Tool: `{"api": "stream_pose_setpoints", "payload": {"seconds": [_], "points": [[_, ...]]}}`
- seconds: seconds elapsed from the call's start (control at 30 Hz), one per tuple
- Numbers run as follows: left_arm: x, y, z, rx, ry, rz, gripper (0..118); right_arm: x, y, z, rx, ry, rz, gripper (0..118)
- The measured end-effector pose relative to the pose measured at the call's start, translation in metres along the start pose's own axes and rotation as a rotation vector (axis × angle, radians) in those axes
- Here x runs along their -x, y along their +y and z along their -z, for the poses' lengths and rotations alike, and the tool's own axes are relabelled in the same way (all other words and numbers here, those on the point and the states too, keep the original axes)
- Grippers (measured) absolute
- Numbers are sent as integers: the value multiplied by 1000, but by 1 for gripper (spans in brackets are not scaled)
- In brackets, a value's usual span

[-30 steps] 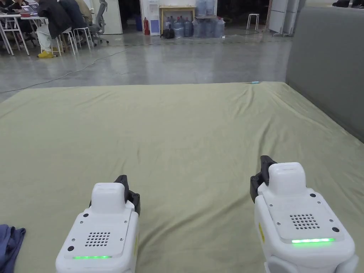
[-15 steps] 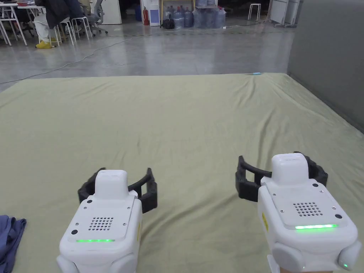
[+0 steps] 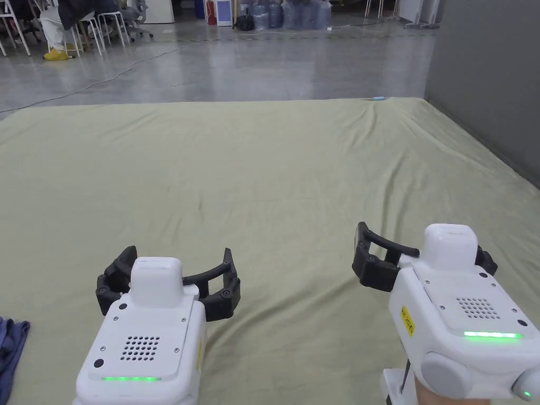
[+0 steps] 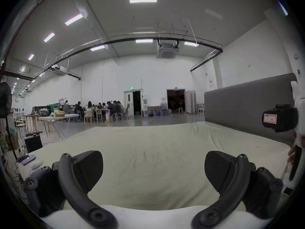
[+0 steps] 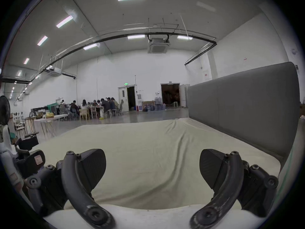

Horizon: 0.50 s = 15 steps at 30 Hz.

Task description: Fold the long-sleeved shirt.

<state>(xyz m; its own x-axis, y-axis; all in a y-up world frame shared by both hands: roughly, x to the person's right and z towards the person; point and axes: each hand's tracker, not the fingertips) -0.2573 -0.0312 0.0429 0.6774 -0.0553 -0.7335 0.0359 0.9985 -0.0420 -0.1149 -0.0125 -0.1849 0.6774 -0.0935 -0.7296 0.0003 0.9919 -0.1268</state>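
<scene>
A corner of blue-purple cloth (image 3: 9,348) lies at the lower left edge of the head view, on the olive-green sheet (image 3: 263,169); I cannot tell whether it is the shirt. My left gripper (image 3: 167,274) hovers over the sheet to the right of that cloth, jaws wide apart and empty. In the left gripper view its jaws (image 4: 153,169) frame bare sheet. My right gripper (image 3: 424,253) hangs at the lower right, open too, with nothing between its jaws (image 5: 152,168). Both point toward the far edge of the sheet.
A grey padded panel (image 3: 485,79) stands along the sheet's right side. Beyond the far edge is a polished floor (image 3: 237,74) with a cable across it. People sit at tables (image 4: 102,110) far back left; water bottles (image 3: 285,8) stand by the back wall.
Both grippers went from shut to open over the last second. The head camera tilted down, so the room slid up in the picture.
</scene>
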Motion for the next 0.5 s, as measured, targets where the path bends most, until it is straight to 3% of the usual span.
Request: {"api": "stream_pose_setpoints", "payload": {"seconds": [0.17,0.37,0.5], "points": [[-1,7,-3,18,8,-17,118,1,-1,0,-16,-1,-32,113],[-8,10,-10,25,11,-8,118,10,-2,-13,-50,16,-181,113],[-10,11,-9,63,15,-11,118,14,2,-20,-52,17,-201,113]]}}
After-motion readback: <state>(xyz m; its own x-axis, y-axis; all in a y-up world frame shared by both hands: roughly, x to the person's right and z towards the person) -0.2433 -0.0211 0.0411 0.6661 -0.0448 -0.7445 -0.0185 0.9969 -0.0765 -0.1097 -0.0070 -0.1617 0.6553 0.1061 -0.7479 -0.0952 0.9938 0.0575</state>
